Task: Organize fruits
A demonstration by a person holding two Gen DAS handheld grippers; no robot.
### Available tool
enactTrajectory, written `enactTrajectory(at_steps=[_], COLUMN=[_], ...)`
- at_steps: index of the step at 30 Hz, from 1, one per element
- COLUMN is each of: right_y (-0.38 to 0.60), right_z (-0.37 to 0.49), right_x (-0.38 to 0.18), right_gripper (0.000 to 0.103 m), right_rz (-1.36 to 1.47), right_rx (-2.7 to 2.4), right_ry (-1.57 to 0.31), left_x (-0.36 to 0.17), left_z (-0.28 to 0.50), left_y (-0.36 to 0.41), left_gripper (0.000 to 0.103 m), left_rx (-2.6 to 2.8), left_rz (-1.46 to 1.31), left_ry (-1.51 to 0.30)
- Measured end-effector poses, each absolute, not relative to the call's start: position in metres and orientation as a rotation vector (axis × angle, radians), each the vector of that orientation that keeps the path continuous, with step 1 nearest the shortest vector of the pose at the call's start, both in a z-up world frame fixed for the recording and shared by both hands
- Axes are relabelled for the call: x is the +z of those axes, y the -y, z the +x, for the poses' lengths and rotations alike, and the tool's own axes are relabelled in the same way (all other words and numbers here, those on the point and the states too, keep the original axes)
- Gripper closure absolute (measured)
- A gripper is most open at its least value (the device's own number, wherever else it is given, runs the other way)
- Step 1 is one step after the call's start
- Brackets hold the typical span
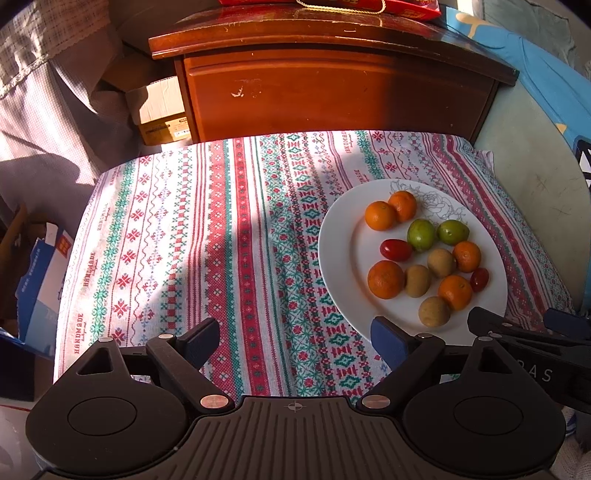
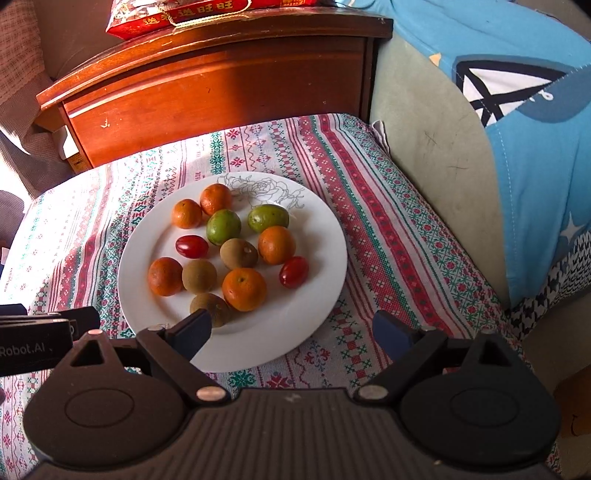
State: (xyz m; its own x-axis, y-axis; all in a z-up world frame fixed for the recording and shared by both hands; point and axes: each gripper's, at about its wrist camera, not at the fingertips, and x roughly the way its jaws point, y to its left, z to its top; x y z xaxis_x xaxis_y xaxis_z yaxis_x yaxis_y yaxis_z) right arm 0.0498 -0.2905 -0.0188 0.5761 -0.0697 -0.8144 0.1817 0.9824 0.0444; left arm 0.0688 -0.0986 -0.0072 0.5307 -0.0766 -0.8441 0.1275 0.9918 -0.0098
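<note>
A white plate (image 1: 340, 258) (image 2: 317, 236) on a patterned tablecloth holds several small oranges (image 2: 243, 288), three brown fruits (image 2: 238, 253), two green fruits (image 2: 223, 226) and two red cherry tomatoes (image 2: 293, 271). My left gripper (image 1: 295, 341) is open and empty over the cloth, left of the plate's near edge. My right gripper (image 2: 291, 334) is open and empty at the plate's near rim; its left finger (image 2: 192, 332) sits just before the nearest brown fruit (image 2: 212, 308). The right gripper's body shows at the right edge of the left wrist view (image 1: 524, 332).
The tablecloth (image 1: 184, 258) covers a small table. A wooden cabinet (image 1: 332, 88) stands behind it with a red packet (image 2: 177, 16) on top. A blue cushion (image 2: 517, 147) and a grey-green seat lie to the right. Cardboard boxes (image 1: 40, 280) stand at the left.
</note>
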Motion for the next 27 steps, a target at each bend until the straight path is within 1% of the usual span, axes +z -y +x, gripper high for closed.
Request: enactTrajectory(at_steps=[27], right_y=[0.2879], right_z=[0.0542], right_x=[-0.022], right_gripper=[0.009], right_rz=[0.065], right_rx=[-0.151], right_ry=[-0.963], left_x=[-0.0141], left_z=[0.0679], left_y=[0.1075], left_gripper=[0.012], left_rx=[-0.072], left_rz=[0.14], left_ry=[-1.008])
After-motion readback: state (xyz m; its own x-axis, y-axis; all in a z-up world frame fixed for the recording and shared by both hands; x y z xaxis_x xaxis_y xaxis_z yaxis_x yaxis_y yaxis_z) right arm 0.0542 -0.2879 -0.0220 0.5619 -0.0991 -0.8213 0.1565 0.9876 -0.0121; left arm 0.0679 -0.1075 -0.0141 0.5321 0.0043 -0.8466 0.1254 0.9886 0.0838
